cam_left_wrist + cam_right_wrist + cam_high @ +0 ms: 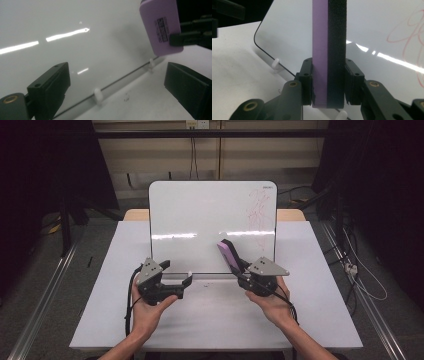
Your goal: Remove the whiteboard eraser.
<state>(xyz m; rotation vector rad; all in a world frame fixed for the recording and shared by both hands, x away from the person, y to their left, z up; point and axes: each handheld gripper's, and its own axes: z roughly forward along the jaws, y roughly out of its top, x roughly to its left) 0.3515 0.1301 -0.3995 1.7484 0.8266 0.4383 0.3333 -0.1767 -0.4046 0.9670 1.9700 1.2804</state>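
Note:
A whiteboard (200, 215) leans upright at the back of the table, with red scribbles (260, 215) on its right side. My right gripper (243, 268) is shut on a purple eraser (229, 254) with a black felt side, lifted in front of the board's lower right part. From the right gripper view the eraser (329, 50) stands upright between the jaws, the red marks (409, 32) off to the right. My left gripper (186, 281) is open near the board's bottom edge, nothing between its fingers (52, 85). The left gripper view catches the eraser (161, 27) at upper right.
The board rests on small white pegs (98, 94) on the white table (125, 310). Metal rails (45, 300) run along both sides of the table, and cables (360, 270) lie on the floor at right. Dark stands flank the back.

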